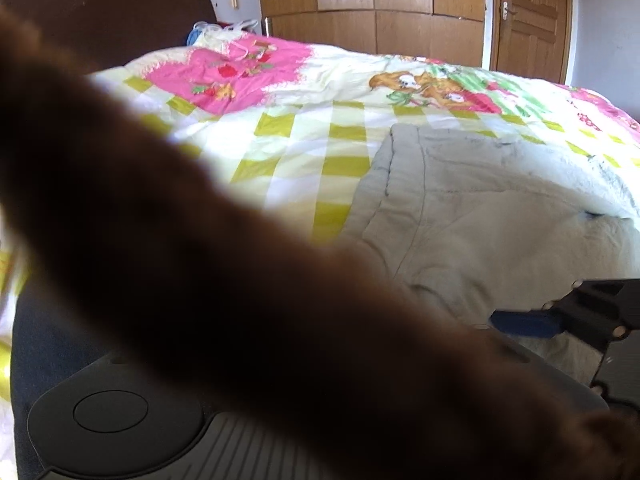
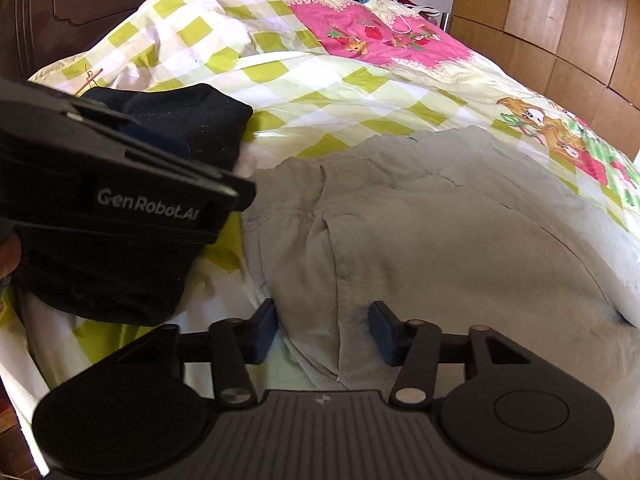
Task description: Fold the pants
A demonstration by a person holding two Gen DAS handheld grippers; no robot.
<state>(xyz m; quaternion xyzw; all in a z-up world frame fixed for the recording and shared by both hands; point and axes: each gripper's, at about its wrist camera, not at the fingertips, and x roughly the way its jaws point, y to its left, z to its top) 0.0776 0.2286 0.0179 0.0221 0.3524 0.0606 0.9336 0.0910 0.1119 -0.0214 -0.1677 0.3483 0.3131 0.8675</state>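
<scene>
Grey-beige pants (image 2: 440, 240) lie spread on the bed and also show at the right of the left wrist view (image 1: 460, 208). My right gripper (image 2: 324, 332) is open, its blue pads on either side of the pants' near edge with a seam between them. One of its blue pads (image 1: 524, 320) shows low and right in the left wrist view. My left gripper (image 2: 236, 192) hovers to the left of the pants, seen side-on over dark cloth. A blurred dark brown shape (image 1: 240, 280) close to the lens hides its fingers in its own view.
A black garment (image 2: 192, 120) lies on the bed left of the pants. The bedspread (image 2: 320, 88) is green-checked with pink patches. A dark headboard (image 2: 160, 0) stands behind, with a wooden wardrobe (image 1: 380, 0) and a door (image 1: 532, 20) across the room. White cords (image 2: 396, 12) lie by the pillows.
</scene>
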